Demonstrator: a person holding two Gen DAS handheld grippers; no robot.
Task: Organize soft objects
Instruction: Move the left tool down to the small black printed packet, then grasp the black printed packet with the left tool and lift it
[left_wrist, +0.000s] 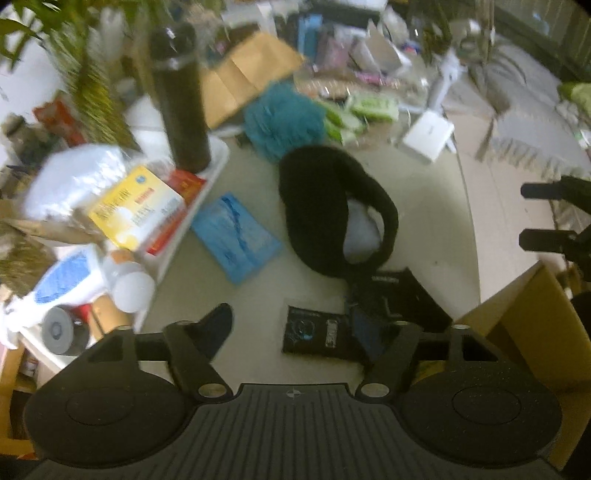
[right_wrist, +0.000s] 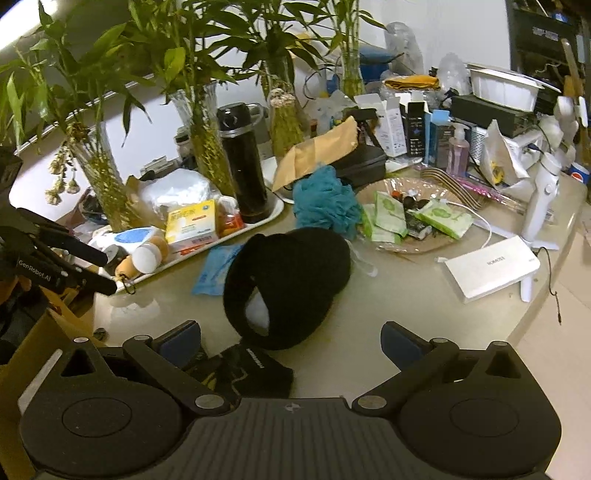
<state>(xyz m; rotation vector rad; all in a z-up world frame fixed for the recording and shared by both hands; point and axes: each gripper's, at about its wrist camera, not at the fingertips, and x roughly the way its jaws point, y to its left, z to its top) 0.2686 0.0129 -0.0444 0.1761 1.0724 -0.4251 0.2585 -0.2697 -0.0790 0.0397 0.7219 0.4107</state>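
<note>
A black knit hat (left_wrist: 328, 206) lies on the beige table, its opening showing white lining; it also shows in the right wrist view (right_wrist: 291, 284). A teal bath pouf (left_wrist: 282, 116) sits behind it and appears in the right wrist view (right_wrist: 325, 201). A black sock-like item (left_wrist: 399, 295) and a black packet (left_wrist: 314, 330) lie near the front edge. My left gripper (left_wrist: 295, 326) is open above the packet. My right gripper (right_wrist: 291, 339) is open just in front of the hat, over a black folded cloth (right_wrist: 247, 369).
A white tray (right_wrist: 229, 240) holds a black flask (right_wrist: 243, 166), a yellow box (right_wrist: 192, 225) and small jars. A blue packet (left_wrist: 236, 236), glass plate with green sachets (right_wrist: 417, 218), white box (right_wrist: 491, 267), plants and a cardboard box (left_wrist: 524, 332) surround.
</note>
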